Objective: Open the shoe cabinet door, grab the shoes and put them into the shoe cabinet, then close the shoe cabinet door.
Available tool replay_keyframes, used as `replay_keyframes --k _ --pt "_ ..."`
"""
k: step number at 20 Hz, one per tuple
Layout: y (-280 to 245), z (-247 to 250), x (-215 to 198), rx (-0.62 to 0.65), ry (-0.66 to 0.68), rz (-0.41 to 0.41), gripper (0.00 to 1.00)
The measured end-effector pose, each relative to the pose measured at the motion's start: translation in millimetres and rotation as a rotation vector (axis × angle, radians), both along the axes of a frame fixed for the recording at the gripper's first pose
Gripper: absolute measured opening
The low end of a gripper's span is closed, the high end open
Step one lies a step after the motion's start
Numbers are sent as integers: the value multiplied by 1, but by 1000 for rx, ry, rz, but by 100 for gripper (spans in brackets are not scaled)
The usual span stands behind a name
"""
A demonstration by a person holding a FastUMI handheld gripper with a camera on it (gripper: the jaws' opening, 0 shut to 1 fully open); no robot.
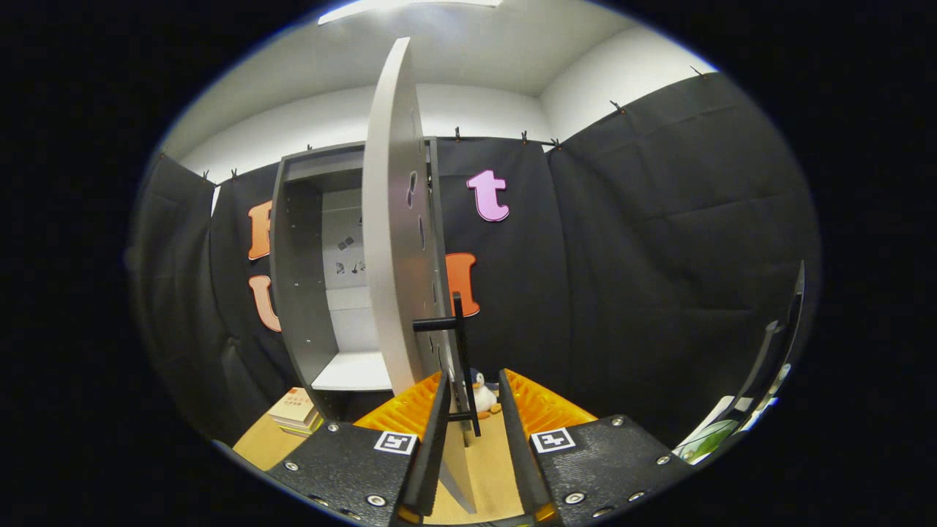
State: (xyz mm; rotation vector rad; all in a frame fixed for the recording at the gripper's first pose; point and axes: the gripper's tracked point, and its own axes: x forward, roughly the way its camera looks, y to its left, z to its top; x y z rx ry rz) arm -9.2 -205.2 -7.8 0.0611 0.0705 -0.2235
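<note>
The grey shoe cabinet (296, 278) stands against the booth wall with its door (392, 241) swung out toward me, so I see the door nearly edge-on. A white shelf (351, 372) shows inside the cabinet. The door's black bar handle (460, 329) stands upright on the door's right face, and its lower part drops into the gap between my fingers. My gripper (474, 377) is open, one finger on each side of the handle and the door's lower edge. Neither finger presses on the handle.
A small penguin plush toy (482, 395) sits on the brown floor just beyond the fingertips. A stack of books (296, 413) lies on the floor left of the cabinet's foot. At the far right stands a curved dark-framed object with white and green parts (721, 432).
</note>
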Motion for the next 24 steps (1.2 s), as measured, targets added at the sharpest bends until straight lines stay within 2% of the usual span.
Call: replay_keyframes --k 5,10,14,18,24 --pt "-10 7 -6 -94 18 -65 43" --pt "-6 9 -11 -67 13 -76 44" --pt "35 19 -36 -38 -16 6 44" --pt "90 7 -33 -31 1 112 44" --pt "148 -83 -13 2 158 208 44"
